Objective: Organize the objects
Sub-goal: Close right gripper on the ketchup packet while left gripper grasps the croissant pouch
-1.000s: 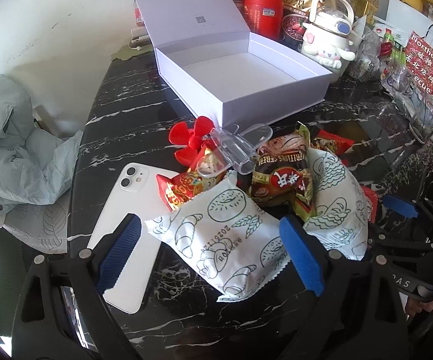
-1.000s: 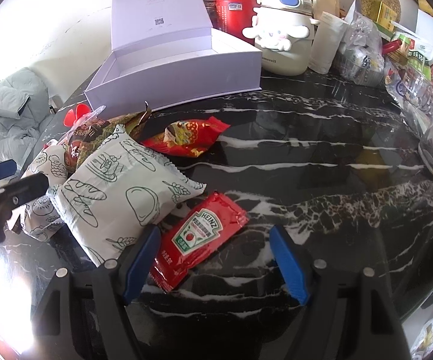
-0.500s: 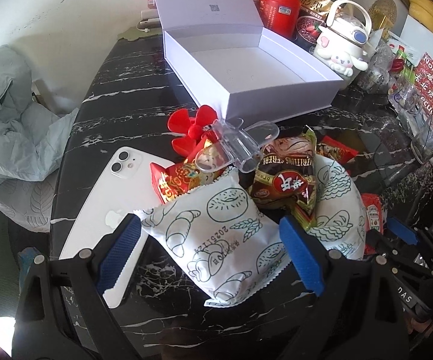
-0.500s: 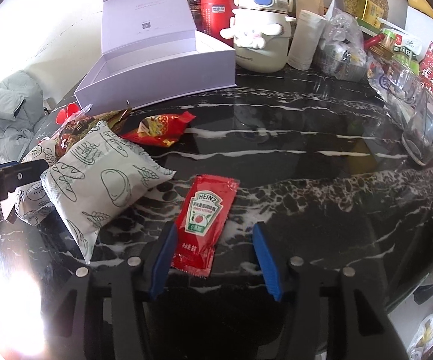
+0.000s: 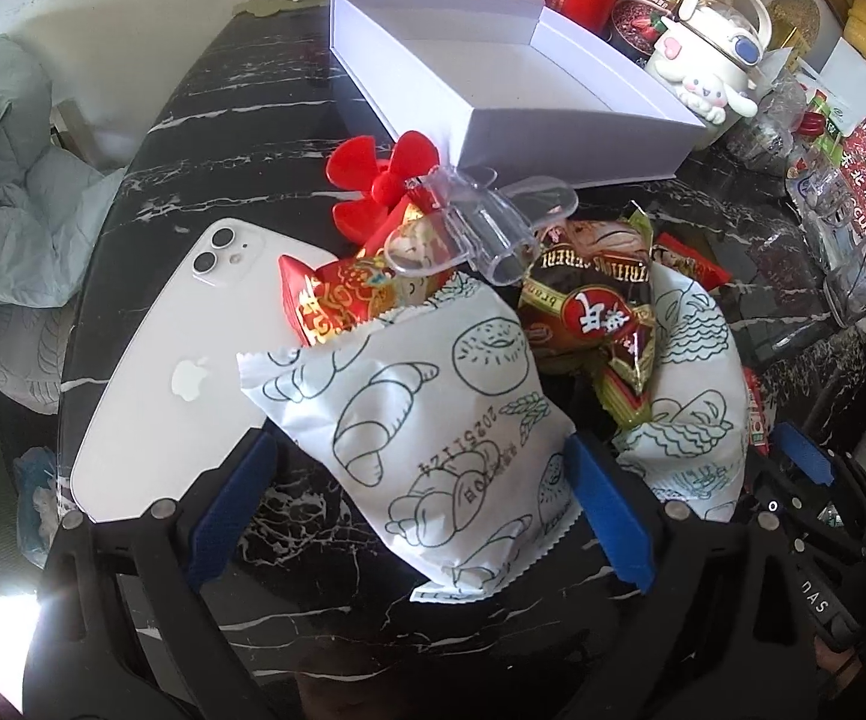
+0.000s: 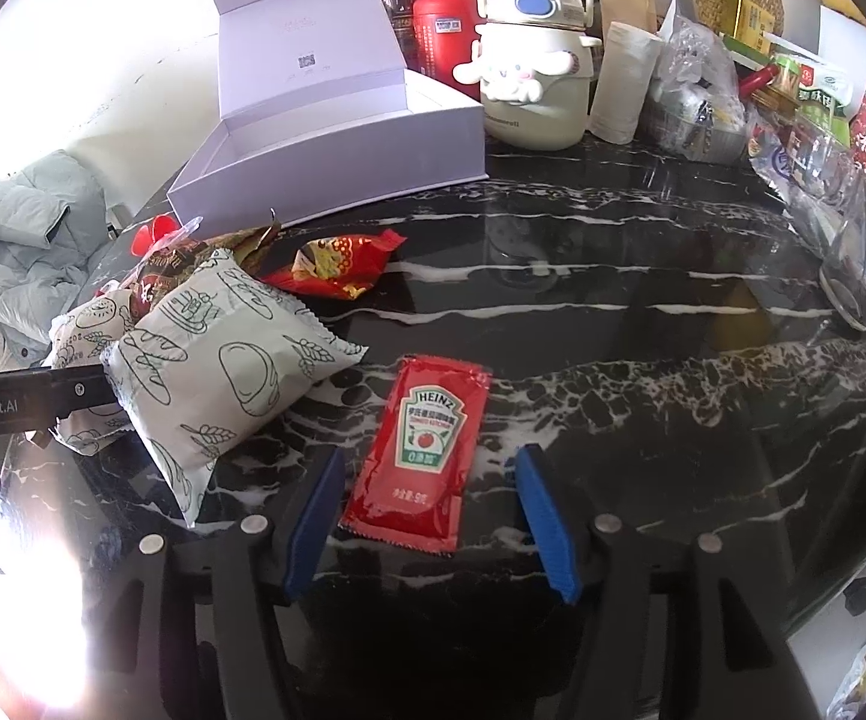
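Only the left view shows the phone (image 5: 174, 372) beside the spread left gripper (image 5: 420, 504) straddling a bread bag (image 5: 426, 420), while the right view shows the spread right gripper (image 6: 426, 516) flanking a ketchup sachet (image 6: 426, 450).

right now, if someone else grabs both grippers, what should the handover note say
Left gripper: open, straddling the white bread-print snack bag, not clamped.
Right gripper: open, either side of the red Heinz ketchup sachet lying flat on the black marble table, not gripped.
Open white gift box at the back looks empty.
Still loose on the table: second bread-print bag, brown cereal packet, red-gold candy wrapper, red flower clip, clear plastic clip, white phone.
Done: nothing boxed. Left: grip and sort everything.
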`<state>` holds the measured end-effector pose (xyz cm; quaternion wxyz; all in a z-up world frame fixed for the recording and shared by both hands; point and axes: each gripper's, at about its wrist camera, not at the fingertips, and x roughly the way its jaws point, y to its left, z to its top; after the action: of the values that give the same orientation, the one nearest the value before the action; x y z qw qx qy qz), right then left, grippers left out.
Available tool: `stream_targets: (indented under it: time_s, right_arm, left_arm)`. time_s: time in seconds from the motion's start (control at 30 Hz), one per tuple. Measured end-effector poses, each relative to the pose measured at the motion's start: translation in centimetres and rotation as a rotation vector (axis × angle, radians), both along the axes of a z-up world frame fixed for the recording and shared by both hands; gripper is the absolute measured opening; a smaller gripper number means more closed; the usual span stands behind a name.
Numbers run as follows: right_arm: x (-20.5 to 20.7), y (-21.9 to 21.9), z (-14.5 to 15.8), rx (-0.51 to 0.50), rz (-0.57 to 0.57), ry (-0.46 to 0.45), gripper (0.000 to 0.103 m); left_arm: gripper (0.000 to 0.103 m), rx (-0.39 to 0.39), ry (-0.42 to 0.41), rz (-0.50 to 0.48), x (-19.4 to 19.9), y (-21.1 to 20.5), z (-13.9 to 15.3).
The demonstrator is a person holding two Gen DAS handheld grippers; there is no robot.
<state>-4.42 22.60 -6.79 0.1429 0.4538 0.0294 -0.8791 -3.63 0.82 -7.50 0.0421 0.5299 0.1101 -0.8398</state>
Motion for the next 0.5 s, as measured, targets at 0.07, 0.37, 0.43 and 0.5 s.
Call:
stream_targets:
  time_s: [0.07, 0.37, 0.43, 0.5]
  right_arm:
    - [0.1, 0.0, -0.1, 0.011, 0.003, 0.005, 0.062]
    - [0.7, 0.1, -0.2, 0.059, -0.001, 0.048, 0.036]
    - [0.6, 0.4, -0.2, 0.054, -0.008, 0.048, 0.033]
    - [0.7, 0.5, -0.2, 0.056, -0.002, 0.051, 0.031]
  left_arm:
    - [0.097, -0.004, -0.003, -0.009, -0.1, 0.3, -0.2]
    - [0.083, -0.028, 0.047, -0.050, 0.3, 1.1, 0.0]
    - [0.075, -0.027, 0.056, -0.059, 0.5, 1.3, 0.2]
    - [0.069, -0.023, 0.064, -0.058, 0.7, 1.3, 0.3]
